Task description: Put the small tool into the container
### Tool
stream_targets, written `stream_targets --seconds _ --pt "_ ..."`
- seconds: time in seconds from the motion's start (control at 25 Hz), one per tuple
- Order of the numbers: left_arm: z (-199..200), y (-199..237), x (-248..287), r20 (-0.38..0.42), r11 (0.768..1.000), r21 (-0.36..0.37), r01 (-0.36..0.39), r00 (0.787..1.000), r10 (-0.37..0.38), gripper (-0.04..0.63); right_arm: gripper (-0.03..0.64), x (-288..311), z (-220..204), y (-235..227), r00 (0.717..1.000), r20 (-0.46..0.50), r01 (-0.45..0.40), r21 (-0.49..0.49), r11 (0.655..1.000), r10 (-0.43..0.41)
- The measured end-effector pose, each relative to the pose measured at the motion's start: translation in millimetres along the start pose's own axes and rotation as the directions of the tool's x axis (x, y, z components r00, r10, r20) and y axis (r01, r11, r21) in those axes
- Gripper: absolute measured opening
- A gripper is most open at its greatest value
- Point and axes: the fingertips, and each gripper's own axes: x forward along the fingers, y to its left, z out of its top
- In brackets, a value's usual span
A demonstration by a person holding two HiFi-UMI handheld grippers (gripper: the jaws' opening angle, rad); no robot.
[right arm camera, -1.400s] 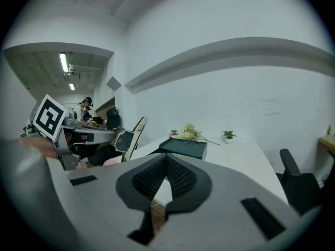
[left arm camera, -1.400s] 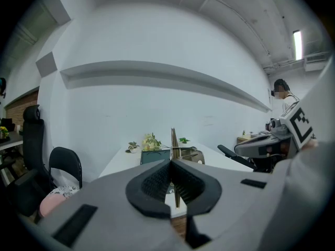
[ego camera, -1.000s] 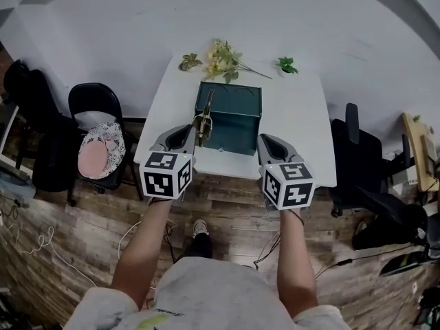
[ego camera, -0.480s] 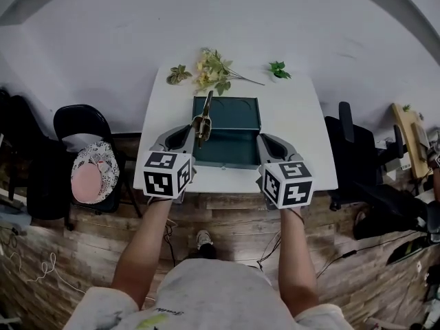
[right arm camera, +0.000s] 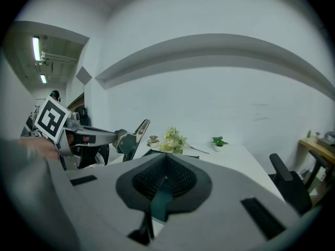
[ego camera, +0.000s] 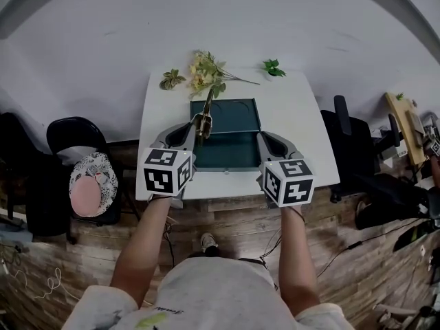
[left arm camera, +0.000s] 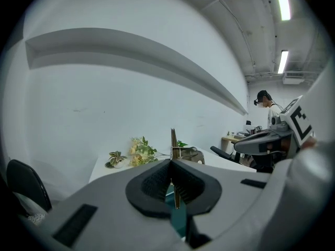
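Two steps seem done and one is left. In the head view the left gripper (ego camera: 196, 124) is clamped on the small tool (ego camera: 205, 110), a brass-coloured metal piece that sticks up and away from the person, over the near left corner of the box (ego camera: 237, 110). The dark green box sits open in the middle of the white table (ego camera: 295, 126), and as far as this view shows it has nothing in it. The right gripper (ego camera: 262, 138) hovers at the box's near right corner. Flowers (ego camera: 205, 71) lie at the far edge of the table.

The left gripper view shows the pads of the left gripper (left arm camera: 171, 163) pressed onto the small tool (left arm camera: 173, 139), whose blade stands upright beyond them.

The right gripper view shows the right gripper (right arm camera: 166, 166) closed with nothing in it, and the green box (right arm camera: 161, 198) showing below the pads. To the left, the small tool (right arm camera: 137, 132) is off the table. Lowering it into the box and letting go likely remain.
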Motion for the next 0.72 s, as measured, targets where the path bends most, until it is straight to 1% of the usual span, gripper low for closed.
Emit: stream_targets --seconds 0.24,0.4,0.56,0.72 --pt "-1.6 -2.4 3.3 -0.007 1.000 0.009 0.015 1.000 -0.015 0.000 0.003 -1.9 0.0 -3.5 1.000 0.001 0.015 0.004 1.000 -0.015" --pt "-2.5 -3.9 5.0 -0.012 1.000 0.019 0.014 1.000 -0.014 0.000 0.003 -1.7 2.1 -5.2 1.000 0.011 0.011 0.002 1.000 -0.012" --pt "-3.4 -6.5 6.2 -0.021 0.999 0.033 0.014 1.000 -0.013 0.000 0.003 -1.0 1.7 -5.7 1.000 0.015 0.002 0.001 1.000 -0.002" --pt "-6.6 -12.5 10.3 -0.041 0.998 0.062 0.029 0.999 -0.027 0.000 0.003 -0.3 1.1 -10.2 1.000 0.021 0.001 0.004 1.000 -0.001"
